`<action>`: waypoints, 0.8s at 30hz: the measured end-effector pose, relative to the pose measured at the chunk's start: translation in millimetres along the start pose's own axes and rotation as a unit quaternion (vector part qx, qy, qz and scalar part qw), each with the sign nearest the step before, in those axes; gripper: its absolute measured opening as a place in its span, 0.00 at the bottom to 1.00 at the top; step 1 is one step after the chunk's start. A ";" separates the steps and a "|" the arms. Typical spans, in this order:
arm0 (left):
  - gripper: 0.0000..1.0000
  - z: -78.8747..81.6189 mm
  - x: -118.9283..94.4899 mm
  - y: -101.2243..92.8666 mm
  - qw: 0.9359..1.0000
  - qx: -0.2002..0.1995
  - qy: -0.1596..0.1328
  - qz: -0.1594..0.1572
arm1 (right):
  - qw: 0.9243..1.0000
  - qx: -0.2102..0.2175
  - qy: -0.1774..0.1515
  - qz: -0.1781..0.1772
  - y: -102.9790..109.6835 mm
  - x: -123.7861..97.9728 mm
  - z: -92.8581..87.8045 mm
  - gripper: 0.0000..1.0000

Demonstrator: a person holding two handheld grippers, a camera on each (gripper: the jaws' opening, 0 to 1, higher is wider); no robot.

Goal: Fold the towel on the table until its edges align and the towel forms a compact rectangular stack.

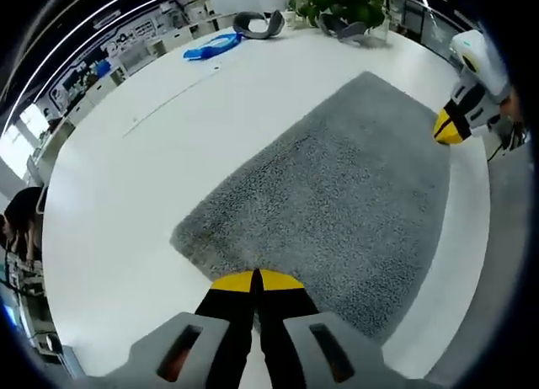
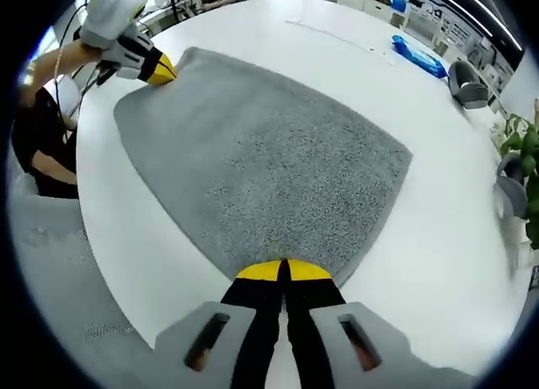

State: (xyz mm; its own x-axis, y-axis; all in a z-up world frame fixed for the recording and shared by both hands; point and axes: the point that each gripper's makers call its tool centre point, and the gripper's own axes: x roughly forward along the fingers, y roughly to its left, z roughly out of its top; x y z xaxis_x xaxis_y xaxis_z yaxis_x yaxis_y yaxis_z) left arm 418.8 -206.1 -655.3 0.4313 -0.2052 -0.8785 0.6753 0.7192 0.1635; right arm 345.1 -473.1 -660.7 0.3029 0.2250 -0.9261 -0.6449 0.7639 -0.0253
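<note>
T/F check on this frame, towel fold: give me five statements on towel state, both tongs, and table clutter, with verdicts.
1. The grey towel lies spread flat on the white table. True.
2. The left tongs are closed at a towel corner. True.
3. The right tongs are wide open above the towel's middle. False: their jaws are together at a towel corner.
4. The towel is already folded into a compact stack. False: it shows as one flat layer.
5. A blue object and a potted plant sit at the table's far side in the left gripper view. True.
</note>
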 end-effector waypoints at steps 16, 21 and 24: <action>0.00 -9.0 -4.4 -10.6 0.994 0.061 0.088 0.015 | 0.998 0.039 0.006 0.048 -8.8 0.9 1.2 0.00; 0.00 -16.9 -10.3 -17.7 0.996 0.029 0.087 0.019 | 0.999 -0.002 0.000 0.044 -13.4 2.5 4.7 0.00; 0.00 -20.3 -13.2 -22.0 0.996 0.008 0.084 0.025 | 0.999 -0.034 -0.003 0.033 -18.7 4.1 8.5 0.00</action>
State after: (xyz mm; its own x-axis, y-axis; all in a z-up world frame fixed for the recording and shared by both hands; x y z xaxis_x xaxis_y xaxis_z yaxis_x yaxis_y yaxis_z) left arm 386.1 -205.7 -656.4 0.3593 -0.0556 -0.9316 0.6658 0.7148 0.2142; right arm 364.4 -481.3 -660.9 0.2625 0.2776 -0.9241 -0.7100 0.7041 0.0098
